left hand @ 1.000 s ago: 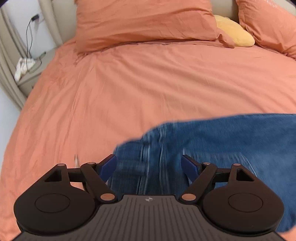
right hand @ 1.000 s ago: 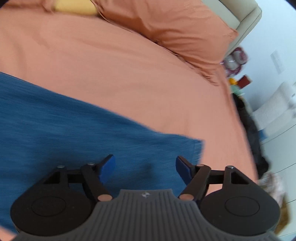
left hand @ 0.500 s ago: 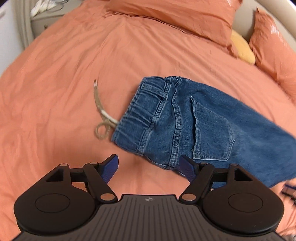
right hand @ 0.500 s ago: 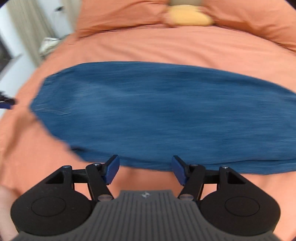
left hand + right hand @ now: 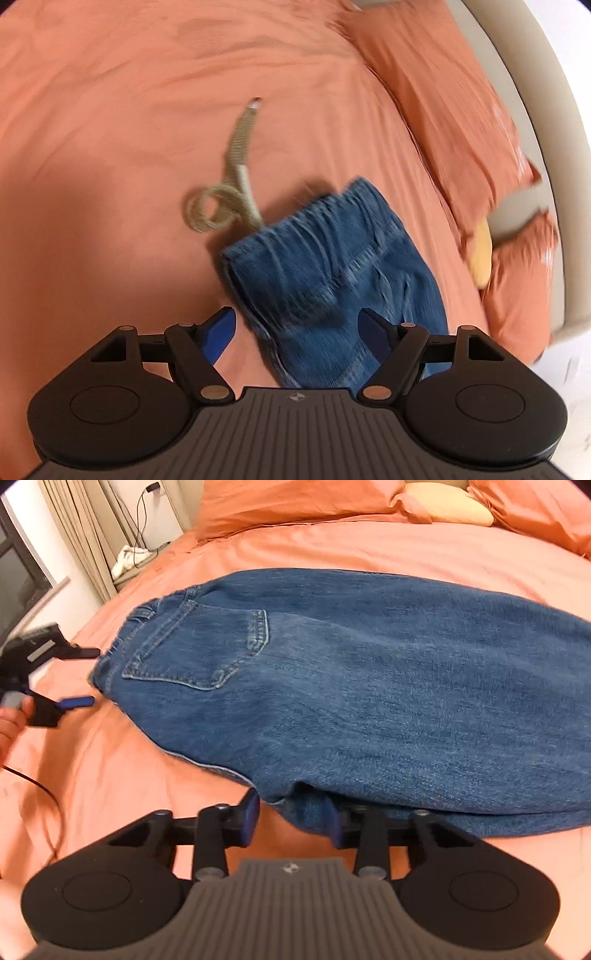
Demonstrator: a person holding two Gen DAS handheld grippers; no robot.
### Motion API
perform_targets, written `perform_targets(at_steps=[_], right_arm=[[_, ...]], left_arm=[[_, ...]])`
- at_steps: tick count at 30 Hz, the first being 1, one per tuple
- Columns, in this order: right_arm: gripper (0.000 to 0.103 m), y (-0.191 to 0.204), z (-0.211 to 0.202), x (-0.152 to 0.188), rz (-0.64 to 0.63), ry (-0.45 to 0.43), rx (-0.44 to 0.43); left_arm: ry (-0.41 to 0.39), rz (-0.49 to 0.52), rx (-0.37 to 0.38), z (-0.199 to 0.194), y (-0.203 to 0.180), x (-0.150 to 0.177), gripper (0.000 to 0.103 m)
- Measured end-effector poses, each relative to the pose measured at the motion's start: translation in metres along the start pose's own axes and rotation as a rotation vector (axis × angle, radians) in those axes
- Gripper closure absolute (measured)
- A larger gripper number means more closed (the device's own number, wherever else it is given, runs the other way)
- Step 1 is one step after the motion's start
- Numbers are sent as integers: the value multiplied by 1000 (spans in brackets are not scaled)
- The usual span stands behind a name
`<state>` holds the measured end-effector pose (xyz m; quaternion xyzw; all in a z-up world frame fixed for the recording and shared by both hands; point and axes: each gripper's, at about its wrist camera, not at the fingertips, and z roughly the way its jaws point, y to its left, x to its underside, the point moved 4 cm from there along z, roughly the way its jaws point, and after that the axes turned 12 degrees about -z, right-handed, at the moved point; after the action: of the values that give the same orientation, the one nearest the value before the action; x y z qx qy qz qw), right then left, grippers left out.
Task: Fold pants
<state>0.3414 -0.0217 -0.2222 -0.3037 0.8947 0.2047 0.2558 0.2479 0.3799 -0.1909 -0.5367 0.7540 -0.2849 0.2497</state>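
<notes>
Since half a second ago I have brought my right tool (image 5: 291,818) down to the near edge of the jeans (image 5: 369,686), its jaws narrower than before, with a fold of denim between the blue pads; I cannot tell whether it is gripped. My left tool (image 5: 297,330) has swung round to face the waistband end; it is released, spread wide, the waistband lying between and just beyond its fingers. The jeans lie flat on the orange bed (image 5: 122,775), pocket up, drawstring (image 5: 236,173) trailing past the waistband.
</notes>
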Motion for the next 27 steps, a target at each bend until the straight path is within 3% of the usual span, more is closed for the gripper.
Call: perform_targets(at_steps=[2, 4, 7, 10, 13, 15, 17, 21, 24, 26, 27], right_arm=[[93, 4, -7, -1, -28, 3, -19], [96, 10, -18, -4, -55, -12, -27], [99, 14, -38, -3, -50, -40, -40], [99, 13, -39, 8, 2, -29, -56], [103, 12, -13, 31, 51, 28, -62], [103, 11, 6, 48, 92, 76, -82], [103, 10, 8, 55, 90, 36, -77], [103, 6, -3, 53, 123, 30, -95], [102, -4, -22, 51, 127, -3, -84], [94, -17, -43, 48, 126, -42, -61], [80, -25, -54, 47, 127, -63, -43]], left_arm=[[-12, -9, -16, 7, 3, -6, 44], [-65, 71, -63, 3, -5, -9, 82], [-116, 192, -95, -12, -33, -11, 87], [-119, 298, -175, -13, -49, -11, 87], [-111, 360, -292, 9, -41, -6, 87], [-132, 403, -331, 21, -35, -1, 87], [-151, 429, -351, 27, -36, 3, 85], [-164, 546, -443, 23, -51, 13, 62], [-209, 643, -468, 2, -66, 26, 53], [-262, 719, -468, -13, -78, 39, 48], [-278, 752, -464, -20, -83, 47, 46]])
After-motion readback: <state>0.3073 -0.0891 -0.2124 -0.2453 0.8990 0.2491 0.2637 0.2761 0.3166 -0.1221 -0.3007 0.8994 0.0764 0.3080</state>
